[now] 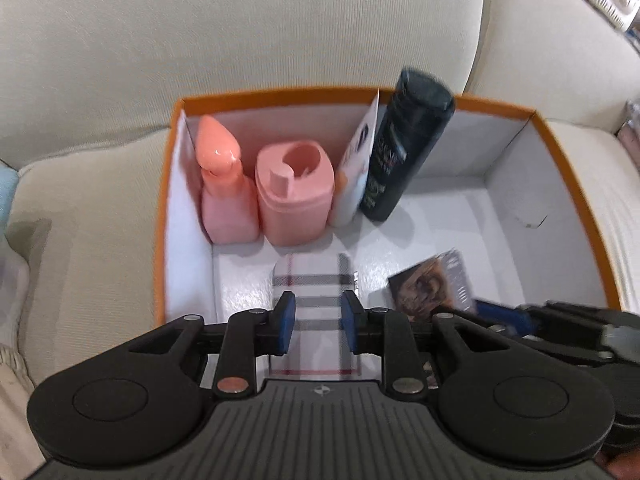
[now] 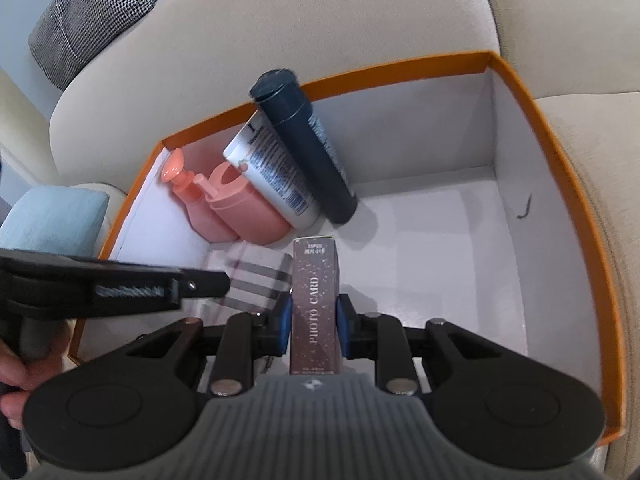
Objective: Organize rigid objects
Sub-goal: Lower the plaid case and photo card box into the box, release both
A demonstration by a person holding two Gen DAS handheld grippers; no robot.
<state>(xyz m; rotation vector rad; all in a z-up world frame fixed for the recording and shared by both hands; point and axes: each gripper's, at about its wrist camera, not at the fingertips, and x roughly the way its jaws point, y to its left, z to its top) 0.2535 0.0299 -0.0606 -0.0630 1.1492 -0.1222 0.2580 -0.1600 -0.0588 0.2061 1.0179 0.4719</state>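
Note:
An orange-rimmed white box [image 1: 556, 148] sits on a beige sofa. At its back left stand a pink pump bottle [image 1: 226, 196], a pink container [image 1: 294, 196], a white tube [image 1: 356, 168] and a dark bottle [image 1: 404, 152] that leans left. My left gripper [image 1: 319, 322] is shut on a plaid box [image 1: 314, 280], held low inside the white box. My right gripper [image 2: 312, 324] is shut on a brown "PHOTO CARD" box [image 2: 315, 300], just right of the plaid box [image 2: 256, 280]. The card box [image 1: 434, 286] also shows in the left wrist view.
The right half of the box floor [image 2: 440, 248] is bare white. The sofa back [image 1: 240, 40] rises behind the box. A blue cushion [image 2: 52, 216] and a houndstooth cushion [image 2: 92, 16] lie to the left. A hand holds the left gripper handle [image 2: 16, 372].

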